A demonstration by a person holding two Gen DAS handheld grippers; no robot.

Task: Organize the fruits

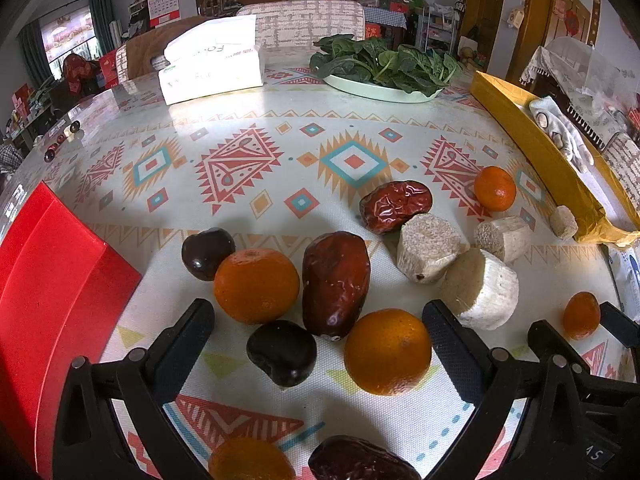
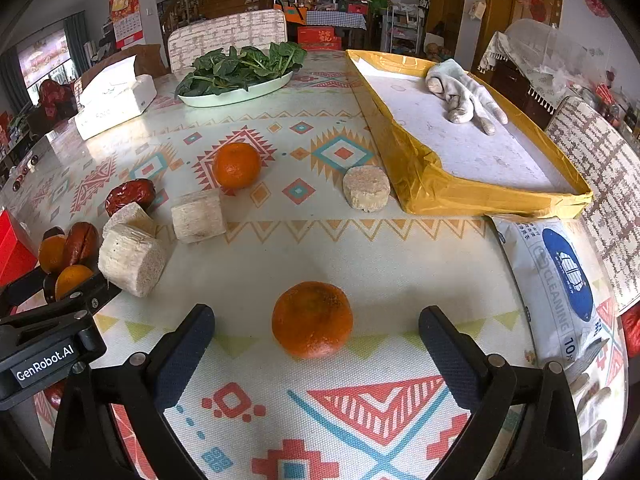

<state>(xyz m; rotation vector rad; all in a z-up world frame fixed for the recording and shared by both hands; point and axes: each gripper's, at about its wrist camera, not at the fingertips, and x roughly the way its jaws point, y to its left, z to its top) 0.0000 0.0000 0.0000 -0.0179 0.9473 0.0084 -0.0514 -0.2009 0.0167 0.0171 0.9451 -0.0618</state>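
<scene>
While both our grippers hover low over the patterned tablecloth [image 2: 400,248], their jaws stand spread wide and neither holds anything. Between the fingers of our left gripper [image 1: 318,340] we see a cluster of fruit: 2 tangerines [image 1: 256,285] [image 1: 387,351], a large red date [image 1: 335,282] standing between them, and 2 dark chestnut-like fruits [image 1: 282,352] [image 1: 207,253]. Another tangerine [image 1: 250,460] and a date [image 1: 358,460] lie near the bottom edge of that view. Beyond the cluster sit a second red date [image 1: 396,205], 3 pale cut cylinders [image 1: 428,246] [image 1: 482,289] [image 1: 503,237] and a smaller tangerine [image 1: 495,188]. A red box [image 1: 48,280] lies at the left. Our right gripper [image 2: 316,344] faces a single tangerine [image 2: 312,319] that rests on the cloth midway between its fingers, touching neither. Farther off we see a round pale cake [image 2: 366,188] just beside a yellow-edged tray [image 2: 420,176] holding a cloth glove [image 2: 462,94], a plate of spinach leaves [image 2: 240,68], a tissue box [image 2: 114,100] and a cleaning-wipes packet [image 2: 556,280].
</scene>
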